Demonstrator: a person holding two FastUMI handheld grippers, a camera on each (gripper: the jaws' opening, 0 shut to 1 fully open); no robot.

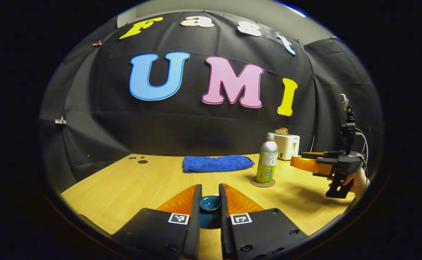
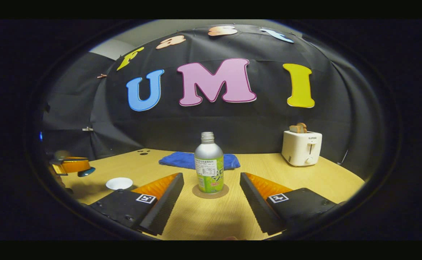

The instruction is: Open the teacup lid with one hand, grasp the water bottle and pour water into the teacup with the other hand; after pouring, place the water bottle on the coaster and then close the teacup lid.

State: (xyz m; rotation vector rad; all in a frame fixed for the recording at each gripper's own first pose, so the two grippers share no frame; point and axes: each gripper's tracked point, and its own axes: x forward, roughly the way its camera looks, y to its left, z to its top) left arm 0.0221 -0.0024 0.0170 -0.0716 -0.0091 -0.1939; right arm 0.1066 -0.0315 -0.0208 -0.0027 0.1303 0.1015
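Left gripper (image 1: 210, 198) apparently clamped on teacup lid (image 1: 210, 203), above table (image 1: 124, 187).

One water bottle (image 2: 209, 164), one coaster (image 2: 210, 191), one teacup (image 2: 119, 183), one lid (image 1: 210, 203), one toaster (image 2: 301, 147), one blue towel (image 1: 216, 163).

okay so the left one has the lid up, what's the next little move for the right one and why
Probably ease the right gripper straight forward until its open fingers sit either side of the water bottle, then close. The bottle stands upright on its coaster, centred ahead of the fingers but not yet between them. The left gripper holds the lid and the white teacup is uncovered, ready for pouring.
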